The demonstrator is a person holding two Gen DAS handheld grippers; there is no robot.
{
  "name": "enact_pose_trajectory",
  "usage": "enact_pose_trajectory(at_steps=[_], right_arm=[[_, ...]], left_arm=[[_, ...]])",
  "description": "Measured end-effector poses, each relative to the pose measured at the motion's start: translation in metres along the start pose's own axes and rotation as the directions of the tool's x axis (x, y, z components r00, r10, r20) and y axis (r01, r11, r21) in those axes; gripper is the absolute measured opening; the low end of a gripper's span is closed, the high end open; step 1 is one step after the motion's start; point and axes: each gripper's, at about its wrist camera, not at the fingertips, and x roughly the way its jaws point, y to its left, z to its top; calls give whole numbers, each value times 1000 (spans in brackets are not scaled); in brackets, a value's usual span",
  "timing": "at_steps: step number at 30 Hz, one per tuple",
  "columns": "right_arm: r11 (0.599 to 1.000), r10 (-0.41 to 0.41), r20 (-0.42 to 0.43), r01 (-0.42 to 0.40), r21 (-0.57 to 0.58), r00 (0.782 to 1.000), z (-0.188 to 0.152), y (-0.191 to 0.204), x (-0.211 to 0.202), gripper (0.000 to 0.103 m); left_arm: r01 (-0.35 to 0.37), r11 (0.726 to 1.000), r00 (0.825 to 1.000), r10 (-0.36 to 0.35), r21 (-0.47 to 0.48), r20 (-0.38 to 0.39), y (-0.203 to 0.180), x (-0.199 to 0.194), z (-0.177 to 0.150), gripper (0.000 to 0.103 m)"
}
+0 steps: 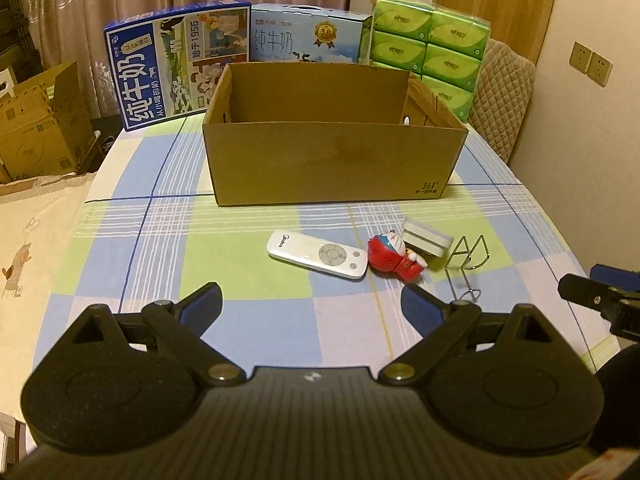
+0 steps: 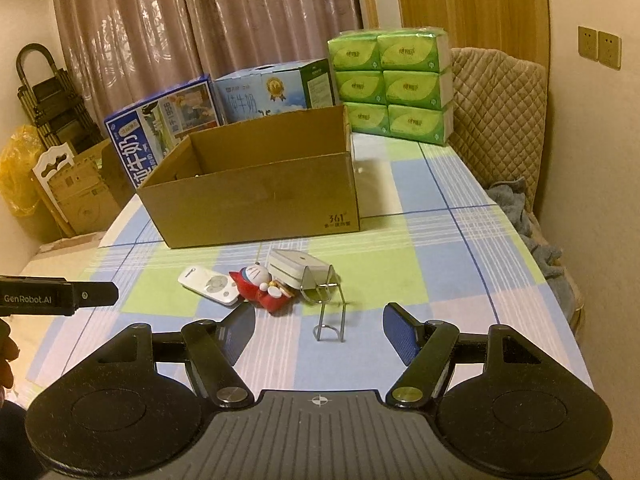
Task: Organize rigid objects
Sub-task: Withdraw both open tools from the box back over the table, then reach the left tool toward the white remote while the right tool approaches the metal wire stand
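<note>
An open cardboard box [image 1: 332,160] [image 2: 256,208] stands mid-table. In front of it lie a white remote [image 1: 317,255] [image 2: 210,285], a red toy figure [image 1: 394,258] [image 2: 266,288], a small white box [image 1: 426,238] [image 2: 296,268] and a bent wire rack [image 1: 468,260] [image 2: 326,300]. My left gripper [image 1: 312,306] hovers open just short of the remote and toy, with nothing between its blue pads. Over the wire rack's near end my right gripper [image 2: 319,334] is open and empty too. Each gripper shows at the edge of the other's view.
Two milk cartons [image 1: 180,64] [image 2: 276,88] and a stack of green tissue packs [image 1: 430,52] [image 2: 392,84] line the checked tablecloth's [image 1: 260,320] far edge. A quilted chair [image 2: 496,120] stands at the right with a grey cloth [image 2: 520,208]. Cardboard boxes [image 1: 36,128] sit off the left.
</note>
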Motion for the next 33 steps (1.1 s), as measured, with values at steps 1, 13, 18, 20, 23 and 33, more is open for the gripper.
enact_pose_trajectory(at_steps=[1, 13, 18, 20, 23, 33], right_arm=[[1000, -2, 4, 2, -1, 1000, 0, 0, 1, 68], [999, -15, -14, 15, -31, 1000, -8, 5, 22, 68], [1000, -16, -56, 15, -15, 998, -17, -1, 38, 68], [1000, -16, -70, 15, -11, 997, -20, -3, 44, 68], [1000, -15, -82, 14, -12, 997, -22, -5, 53, 68], [1000, -3, -53, 2, -31, 999, -12, -5, 79, 68]], left_arm=[[0, 1000, 1000, 0, 0, -1, 0, 1, 0, 94], [1, 1000, 1000, 0, 19, -29, 3, 26, 2, 94], [-3, 1000, 999, 4, 31, -45, 6, 41, 2, 94], [-3, 999, 999, 5, 36, -54, 7, 48, 3, 94], [-4, 999, 998, 7, 45, -64, 8, 58, 3, 94], [7, 997, 998, -2, 78, -69, 7, 87, 9, 94]])
